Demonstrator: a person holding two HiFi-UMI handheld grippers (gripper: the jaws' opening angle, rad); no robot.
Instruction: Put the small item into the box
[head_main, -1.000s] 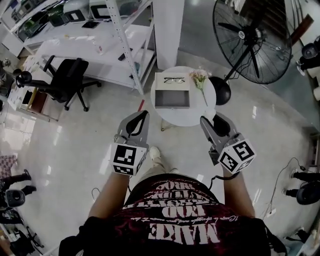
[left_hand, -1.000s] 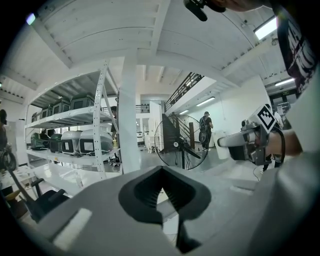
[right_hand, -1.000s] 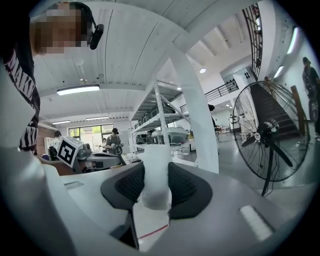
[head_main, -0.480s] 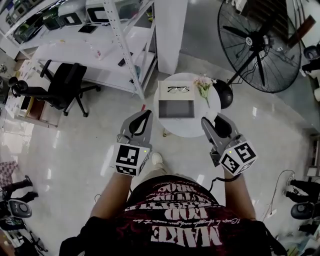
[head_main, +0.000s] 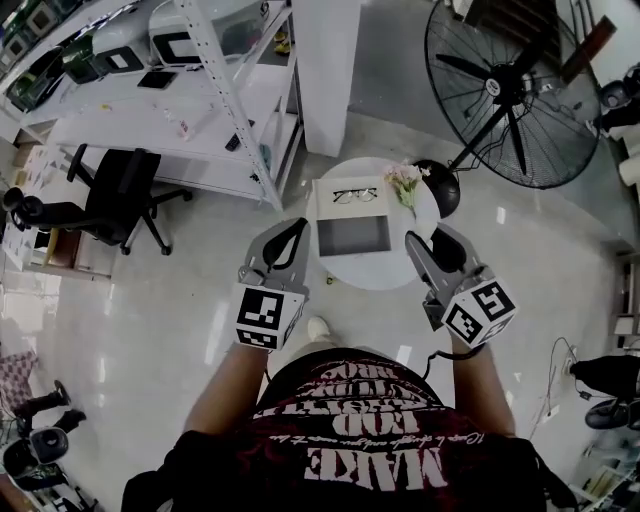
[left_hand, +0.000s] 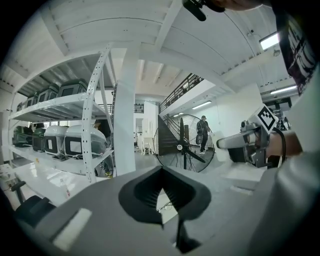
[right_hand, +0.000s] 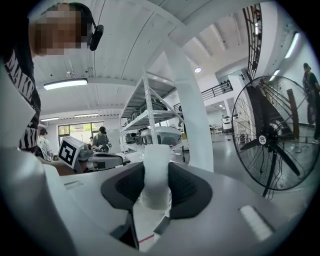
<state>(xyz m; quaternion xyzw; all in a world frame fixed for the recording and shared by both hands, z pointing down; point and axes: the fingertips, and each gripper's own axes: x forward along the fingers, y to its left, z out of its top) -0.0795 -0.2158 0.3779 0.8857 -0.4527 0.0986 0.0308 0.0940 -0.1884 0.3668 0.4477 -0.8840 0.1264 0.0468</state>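
Observation:
An open box (head_main: 350, 237) with a grey inside sits on a small round white table (head_main: 375, 272). A pair of glasses (head_main: 354, 195) lies on its raised lid. My right gripper (head_main: 420, 240) hovers at the table's right edge, shut on a small white cylinder-like item (right_hand: 156, 175) that stands upright between the pads. My left gripper (head_main: 296, 230) is at the table's left edge, level with the box, its fingertips together and nothing in them. In the left gripper view (left_hand: 162, 192) the pads meet with nothing between them.
A sprig of pink flowers (head_main: 405, 180) lies on the table right of the box. A big floor fan (head_main: 505, 85) stands behind to the right. A white pillar (head_main: 325, 70), metal shelving (head_main: 200, 110) and a black office chair (head_main: 115, 195) stand to the left.
Both grippers have moved forward to the table, and now flank the box. The white item stays in the right gripper.

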